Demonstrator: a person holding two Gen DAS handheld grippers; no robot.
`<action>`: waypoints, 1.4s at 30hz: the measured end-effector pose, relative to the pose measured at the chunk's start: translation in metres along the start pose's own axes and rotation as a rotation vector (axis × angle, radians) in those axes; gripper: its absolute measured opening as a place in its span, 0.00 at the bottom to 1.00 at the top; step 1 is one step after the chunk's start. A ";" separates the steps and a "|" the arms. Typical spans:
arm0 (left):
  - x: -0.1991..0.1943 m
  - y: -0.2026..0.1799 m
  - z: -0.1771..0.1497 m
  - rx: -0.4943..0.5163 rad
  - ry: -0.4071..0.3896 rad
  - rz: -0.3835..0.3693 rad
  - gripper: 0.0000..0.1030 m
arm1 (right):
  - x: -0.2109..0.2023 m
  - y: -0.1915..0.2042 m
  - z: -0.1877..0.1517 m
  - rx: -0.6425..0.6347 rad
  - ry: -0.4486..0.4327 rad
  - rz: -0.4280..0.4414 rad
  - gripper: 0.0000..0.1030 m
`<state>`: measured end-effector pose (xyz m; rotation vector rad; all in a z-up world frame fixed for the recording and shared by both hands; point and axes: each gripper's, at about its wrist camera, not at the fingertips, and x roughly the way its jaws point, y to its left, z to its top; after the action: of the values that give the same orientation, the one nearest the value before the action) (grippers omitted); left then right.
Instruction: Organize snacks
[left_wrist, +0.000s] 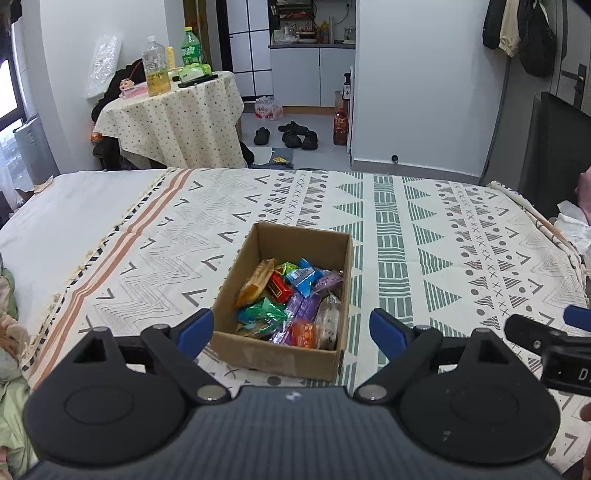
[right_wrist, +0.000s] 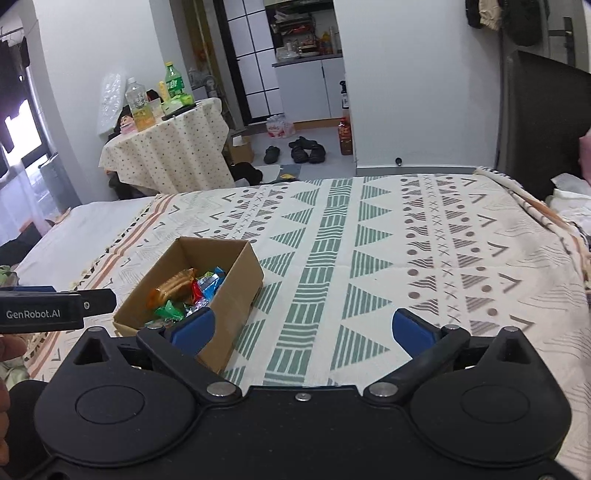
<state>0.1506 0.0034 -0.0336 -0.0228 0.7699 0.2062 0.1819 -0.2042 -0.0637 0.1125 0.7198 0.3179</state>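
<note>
An open cardboard box (left_wrist: 334, 258) (right_wrist: 240, 288) sits on the patterned cloth and holds several wrapped snacks (left_wrist: 291, 299) (right_wrist: 184, 291) in orange, red, blue, green and purple. In the left wrist view my left gripper (left_wrist: 291, 328) stands open above the box's near end, one blue fingertip on either side, touching nothing. My right gripper (right_wrist: 303, 328) is open wide over bare cloth, to the right of the box, with nothing between its pads. The right gripper (left_wrist: 546, 343) also shows at the right edge of the left wrist view.
The patterned cloth (left_wrist: 424, 236) (right_wrist: 424, 236) covers a bed, with plain white sheet (left_wrist: 74, 206) on its left. Beyond stand a small covered table (left_wrist: 173, 122) with bottles, shoes (left_wrist: 295, 134) on the floor, and a dark panel (left_wrist: 554, 147) at right.
</note>
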 end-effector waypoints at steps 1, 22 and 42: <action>-0.004 0.002 -0.001 -0.004 -0.003 -0.002 0.88 | -0.004 0.001 -0.001 0.002 0.000 -0.013 1.00; -0.081 0.024 -0.018 0.049 -0.099 -0.049 0.89 | -0.082 0.032 -0.013 0.011 -0.037 -0.156 1.00; -0.129 0.044 -0.043 0.117 -0.151 -0.004 0.98 | -0.131 0.052 -0.040 0.023 -0.053 -0.218 1.00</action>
<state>0.0224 0.0197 0.0277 0.1007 0.6302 0.1567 0.0500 -0.1972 -0.0005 0.0634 0.6761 0.0975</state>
